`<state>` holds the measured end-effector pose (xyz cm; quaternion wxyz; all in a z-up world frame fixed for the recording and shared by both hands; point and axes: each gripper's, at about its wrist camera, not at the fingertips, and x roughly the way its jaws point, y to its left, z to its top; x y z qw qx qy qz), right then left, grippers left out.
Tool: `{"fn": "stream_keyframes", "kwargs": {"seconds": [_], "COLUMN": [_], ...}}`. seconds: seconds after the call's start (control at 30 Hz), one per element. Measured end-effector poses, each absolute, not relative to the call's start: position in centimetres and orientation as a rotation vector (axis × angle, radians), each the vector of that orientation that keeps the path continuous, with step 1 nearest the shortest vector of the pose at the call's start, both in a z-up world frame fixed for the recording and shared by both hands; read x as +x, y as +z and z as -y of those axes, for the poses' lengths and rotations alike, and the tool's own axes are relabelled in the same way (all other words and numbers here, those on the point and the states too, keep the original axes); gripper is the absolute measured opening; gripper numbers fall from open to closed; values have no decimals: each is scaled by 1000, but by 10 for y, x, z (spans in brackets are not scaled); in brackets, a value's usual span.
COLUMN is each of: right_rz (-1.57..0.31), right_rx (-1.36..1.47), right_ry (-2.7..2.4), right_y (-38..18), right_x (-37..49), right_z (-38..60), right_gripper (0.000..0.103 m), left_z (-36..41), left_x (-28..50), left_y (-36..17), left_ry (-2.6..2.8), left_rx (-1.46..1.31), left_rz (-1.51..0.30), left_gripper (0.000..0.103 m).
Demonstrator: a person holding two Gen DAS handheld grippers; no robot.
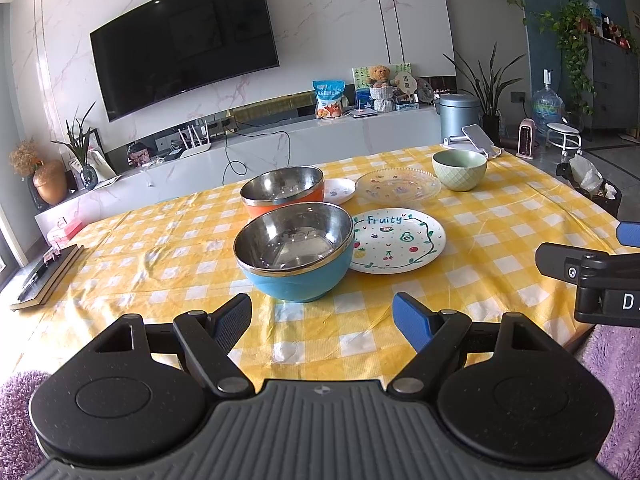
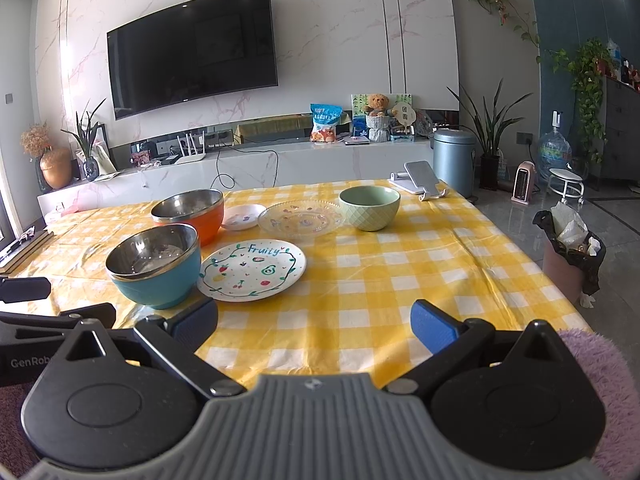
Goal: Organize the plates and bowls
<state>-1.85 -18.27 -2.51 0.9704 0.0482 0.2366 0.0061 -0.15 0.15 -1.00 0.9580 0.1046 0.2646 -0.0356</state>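
Observation:
On the yellow checked tablecloth (image 1: 500, 264) (image 2: 400, 280) a blue steel-lined bowl (image 1: 295, 254) (image 2: 154, 270) stands nearest, with an orange steel-lined bowl (image 1: 282, 192) (image 2: 189, 212) behind it. Right of the blue bowl lies a white "Fruity" plate (image 1: 398, 240) (image 2: 252, 270). Further back sit a small white dish (image 1: 339, 191) (image 2: 243, 216), a clear glass plate (image 1: 397, 186) (image 2: 301, 218) and a green ceramic bowl (image 1: 459, 170) (image 2: 369, 207). My left gripper (image 1: 322, 314) is open just short of the blue bowl. My right gripper (image 2: 314, 322) is open over bare cloth, holding nothing.
A phone on a white stand (image 1: 476, 140) (image 2: 420, 180) sits at the table's far right corner. A stack of books (image 1: 48, 276) lies at the left edge. A bin with a black bag (image 2: 572, 256) stands on the floor to the right. Purple fuzzy fabric (image 2: 600, 380) borders the near edge.

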Motion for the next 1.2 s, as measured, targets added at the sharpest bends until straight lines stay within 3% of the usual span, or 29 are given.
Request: {"fn": "stream_keyframes", "kwargs": {"seconds": [1.2], "right_rz": [-494], "right_rx": [92], "right_ry": [7], "right_y": [-29], "right_x": [-17], "right_z": [184], "right_gripper": [100], "left_z": [-2], "left_x": [-3], "left_y": [-9], "left_ry": [-78], "left_rx": [205], "left_rz": [-554], "left_gripper": [94]}}
